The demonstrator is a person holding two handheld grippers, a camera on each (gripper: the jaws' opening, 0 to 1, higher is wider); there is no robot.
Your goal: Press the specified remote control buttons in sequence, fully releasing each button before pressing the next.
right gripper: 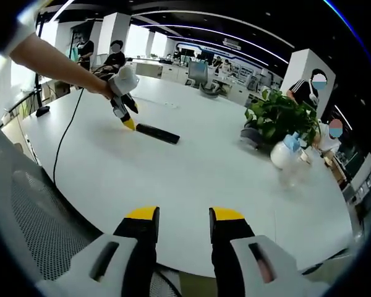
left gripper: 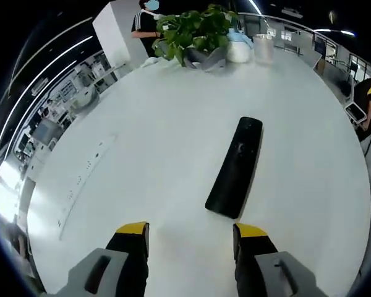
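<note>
A black remote control (left gripper: 235, 167) lies flat on the white round table (left gripper: 173, 124), its near end just ahead of my left gripper (left gripper: 191, 232). That gripper hangs above the table, open, with nothing between its yellow-tipped jaws. In the right gripper view the remote (right gripper: 157, 133) lies far across the table. The left gripper (right gripper: 125, 110) shows there in a person's hand, its yellow tips right at the remote's left end. My right gripper (right gripper: 182, 216) stands open near the table's edge, holding nothing.
A potted green plant (left gripper: 195, 31) (right gripper: 278, 117), a white spray bottle (right gripper: 287, 151) and a clear cup (left gripper: 263, 46) stand at the table's far side. A flush power strip (left gripper: 86, 179) sits in the tabletop on the left. A black cable (right gripper: 65, 139) hangs from the arm. People stand behind.
</note>
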